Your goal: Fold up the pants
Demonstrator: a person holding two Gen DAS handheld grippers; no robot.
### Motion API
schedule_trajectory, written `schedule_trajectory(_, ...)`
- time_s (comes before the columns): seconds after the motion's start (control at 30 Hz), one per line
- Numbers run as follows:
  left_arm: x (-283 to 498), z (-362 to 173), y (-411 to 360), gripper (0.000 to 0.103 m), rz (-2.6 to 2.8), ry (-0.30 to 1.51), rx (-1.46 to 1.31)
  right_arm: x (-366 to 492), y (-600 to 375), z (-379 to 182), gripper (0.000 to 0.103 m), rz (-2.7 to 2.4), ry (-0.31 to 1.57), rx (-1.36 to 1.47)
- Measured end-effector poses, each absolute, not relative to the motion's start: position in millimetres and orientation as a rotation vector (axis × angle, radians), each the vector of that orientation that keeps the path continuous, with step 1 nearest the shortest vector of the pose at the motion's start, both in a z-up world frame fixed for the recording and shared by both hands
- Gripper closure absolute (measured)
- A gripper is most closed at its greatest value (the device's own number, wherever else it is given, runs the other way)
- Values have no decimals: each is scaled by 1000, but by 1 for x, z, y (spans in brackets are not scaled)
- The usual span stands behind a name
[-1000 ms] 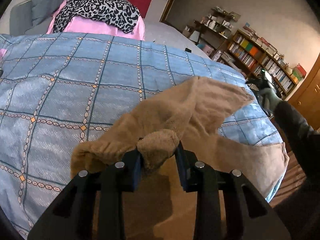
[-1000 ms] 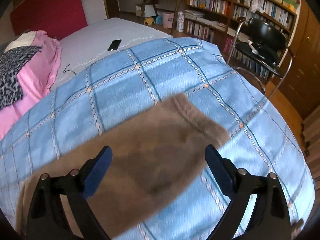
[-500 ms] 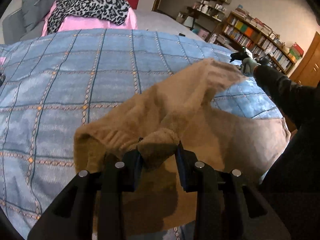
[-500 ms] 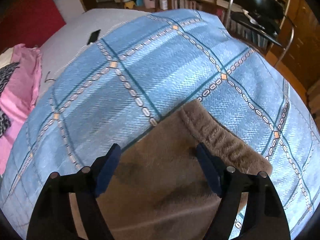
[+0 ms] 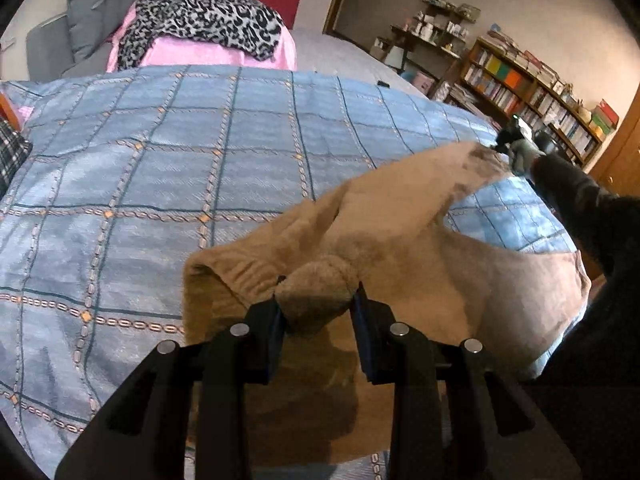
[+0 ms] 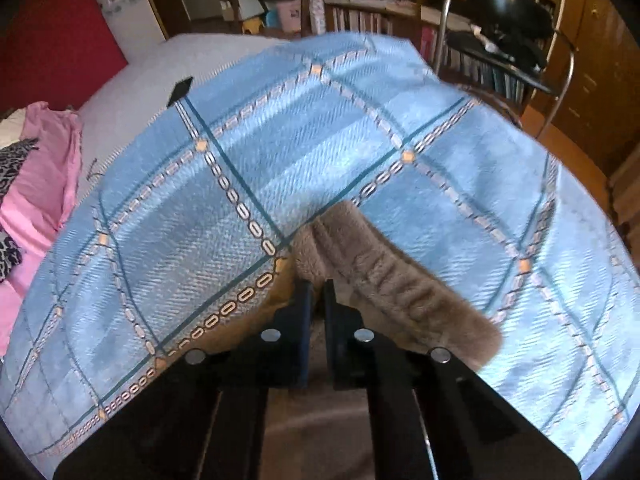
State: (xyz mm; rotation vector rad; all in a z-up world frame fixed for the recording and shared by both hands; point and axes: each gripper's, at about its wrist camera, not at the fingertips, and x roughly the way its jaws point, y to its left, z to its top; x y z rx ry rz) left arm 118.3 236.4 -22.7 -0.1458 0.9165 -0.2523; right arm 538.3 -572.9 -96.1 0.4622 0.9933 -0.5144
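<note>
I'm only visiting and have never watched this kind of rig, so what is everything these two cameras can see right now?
pants: one, tan fleece, on the bedspread, held at two spots
bedspread: one, blue checked, over the bed
pink bedding: one heap, far end
leopard-print cloth: one, grey-black, on the pink bedding
bookshelves: brown, by the wall
chair: one, black, beside the bed
left gripper: black, shut on pants
right gripper: black, shut on pants
</note>
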Motion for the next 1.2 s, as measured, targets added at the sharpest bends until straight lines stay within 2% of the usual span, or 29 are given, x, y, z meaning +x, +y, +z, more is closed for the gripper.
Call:
schedule_trajectory(0.43, 107, 7, 284, 72, -192, 782, -187, 409, -602, -39, 99, -476, 856, 557)
schedule_trajectory(0.6, 100, 12, 291, 72, -196, 758, -199, 361, -616, -54, 99, -486, 856, 652)
schedule_trajectory(0.8, 87, 19, 287, 72, -204, 755, -168, 317, -625, -97, 97, -472, 860, 761)
schedule_trajectory(0.87, 86, 21, 286, 72, -202, 755, -166, 307, -628, -104, 91, -487, 855, 763)
schedule_trajectory(0.9, 86, 22, 286, 72, -201, 755, -164, 301, -631, -109, 75, -495, 851, 794)
schedule_trajectory(0.93, 86, 23, 285, 72, -201, 753, -162, 293, -636, -114, 50, -505, 834, 840)
schedule_trajectory(0.97, 85, 23, 283, 72, -201, 753, -158, 287, -640, -117, 43, -513, 817, 870)
schedule_trajectory(1.0, 85, 24, 282, 72, -200, 753, -155, 282, -644, -120, 40, -517, 798, 904)
schedule_trajectory(1.2, 89, 26, 281, 72, -190, 753, -159, 288, -657, -140, 40, -455, 757, 1013)
